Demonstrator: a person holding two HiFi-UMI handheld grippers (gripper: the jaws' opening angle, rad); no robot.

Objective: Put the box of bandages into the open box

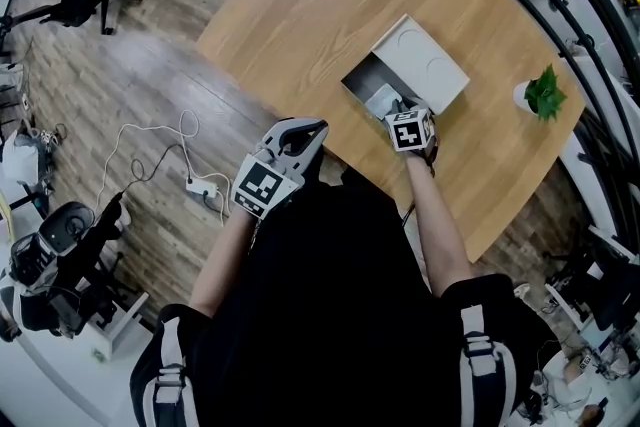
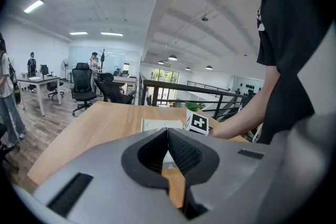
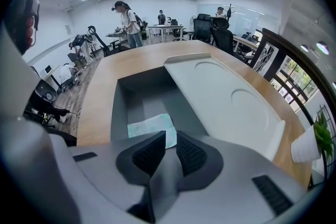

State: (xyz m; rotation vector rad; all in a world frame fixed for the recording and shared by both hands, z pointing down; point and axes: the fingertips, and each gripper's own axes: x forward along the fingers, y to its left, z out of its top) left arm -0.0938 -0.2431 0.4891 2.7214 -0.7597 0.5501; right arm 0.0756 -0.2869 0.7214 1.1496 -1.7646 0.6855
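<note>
My right gripper (image 3: pixel 170 136) hovers over open box (image 3: pixel 118 107), jaws narrowly apart, nothing between. Box of bandages (image 3: pixel 149 126) lies flat inside open box, just beyond tips. Placement looks done; only pull-back left. My left gripper (image 2: pixel 168 131) closed, empty, near bench (image 1: pixel 300 25) edge.

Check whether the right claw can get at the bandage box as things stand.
Probably yes. The right claw sits just over the bandage box, which lies uncovered in the open box, its lid folded aside.
</note>
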